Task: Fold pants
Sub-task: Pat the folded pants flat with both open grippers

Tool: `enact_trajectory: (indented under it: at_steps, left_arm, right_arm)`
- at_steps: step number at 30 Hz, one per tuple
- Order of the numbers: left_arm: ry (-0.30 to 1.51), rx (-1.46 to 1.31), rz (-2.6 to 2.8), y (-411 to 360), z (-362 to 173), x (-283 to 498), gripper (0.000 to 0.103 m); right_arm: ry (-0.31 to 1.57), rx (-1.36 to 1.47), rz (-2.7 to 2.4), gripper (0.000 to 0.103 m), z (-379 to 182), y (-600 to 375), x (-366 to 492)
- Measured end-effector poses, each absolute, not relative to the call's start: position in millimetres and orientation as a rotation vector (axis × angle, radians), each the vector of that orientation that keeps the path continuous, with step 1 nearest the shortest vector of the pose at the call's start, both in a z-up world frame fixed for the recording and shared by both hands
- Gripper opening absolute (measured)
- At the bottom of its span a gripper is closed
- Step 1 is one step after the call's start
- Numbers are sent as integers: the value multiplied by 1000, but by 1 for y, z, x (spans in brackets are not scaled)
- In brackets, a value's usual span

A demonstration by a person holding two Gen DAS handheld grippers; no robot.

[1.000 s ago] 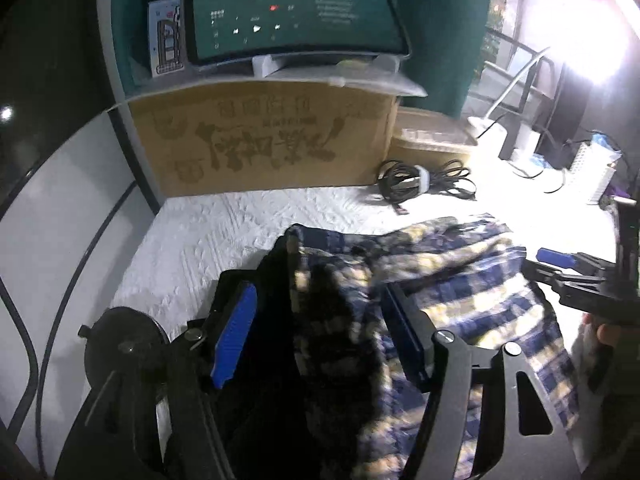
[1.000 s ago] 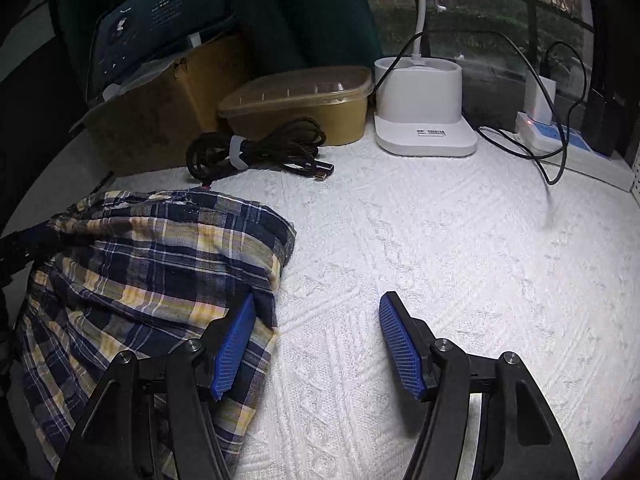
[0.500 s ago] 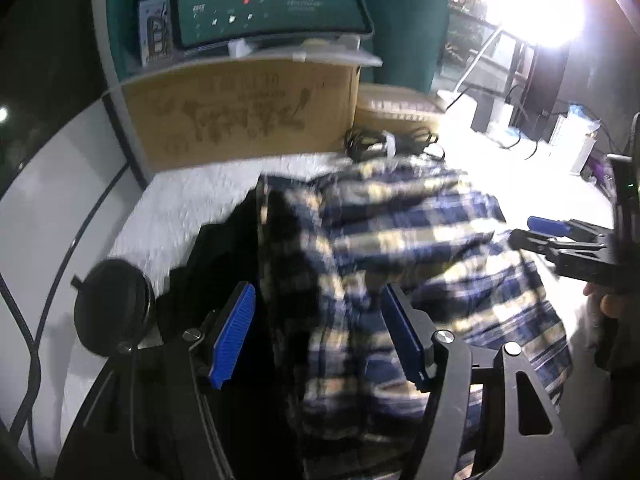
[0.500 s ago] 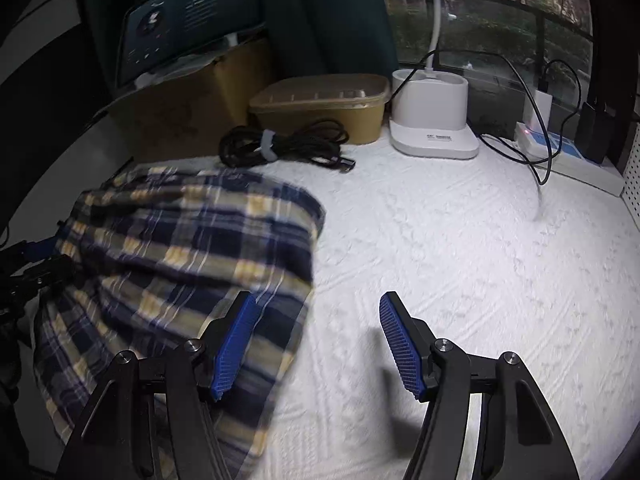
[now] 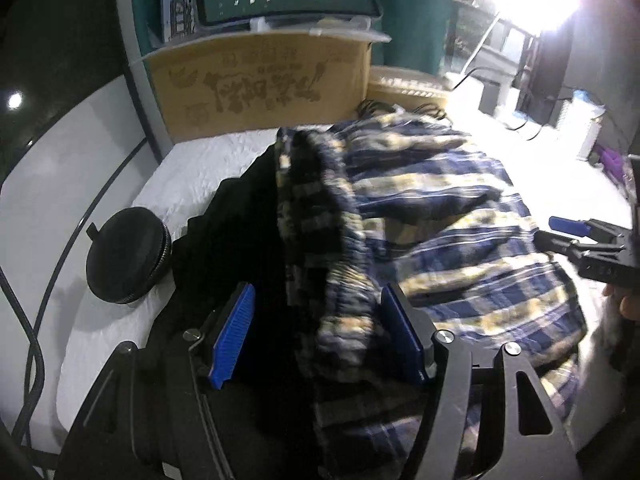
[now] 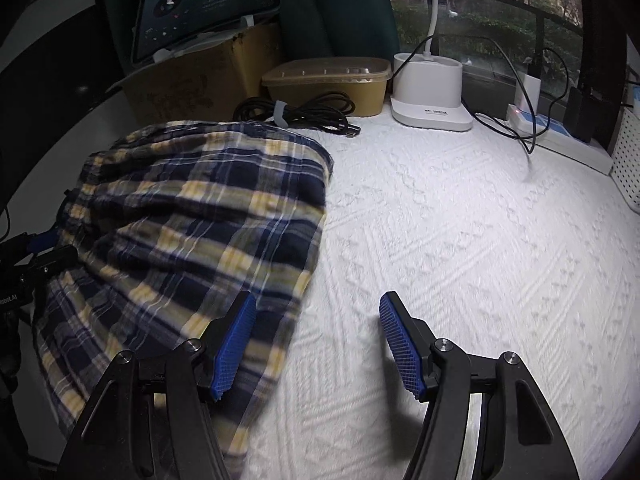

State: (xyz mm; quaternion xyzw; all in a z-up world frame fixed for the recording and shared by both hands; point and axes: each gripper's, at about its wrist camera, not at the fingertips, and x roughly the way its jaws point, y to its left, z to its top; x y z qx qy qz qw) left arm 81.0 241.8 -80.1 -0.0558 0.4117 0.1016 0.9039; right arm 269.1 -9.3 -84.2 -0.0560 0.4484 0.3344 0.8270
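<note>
Left tongs (image 5: 316, 332) open, plaid waistband bunched between the pads, no pinch visible. Right tongs (image 6: 316, 344) open, over bare cloth just right of the pants (image 6: 192, 216), gripping nothing. Pants lie in a loose heap on the left part of the surface (image 6: 460, 240), partly over a black garment (image 5: 240, 248). Step looks like early: fabric gathered, not yet flat or folded. Next move probably needs each tongs closing on a pants edge, then spreading it flat. Round black case (image 5: 126, 254) near left. Far: cable coil (image 6: 296, 114), lidded tub (image 6: 326, 86), cardboard box (image 5: 264, 88), lamp base (image 6: 430, 94), power strip (image 6: 556, 128), window.
</note>
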Motion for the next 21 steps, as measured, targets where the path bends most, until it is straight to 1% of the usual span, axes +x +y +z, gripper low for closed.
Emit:
enact_trajectory:
  at_steps: [4,16,21]
  left_arm:
    - [823,-110,175,232,-75,73,66]
    - [849,-113,185,221,-89,57,66]
    - [835,-109,186,215,-85,49,66]
  right_arm:
    - [949,-125,728,66,-82,-11,256]
    - [952,-139,726,66,-86,-24,227]
    - [947,-139,724,66,-84,-31,217]
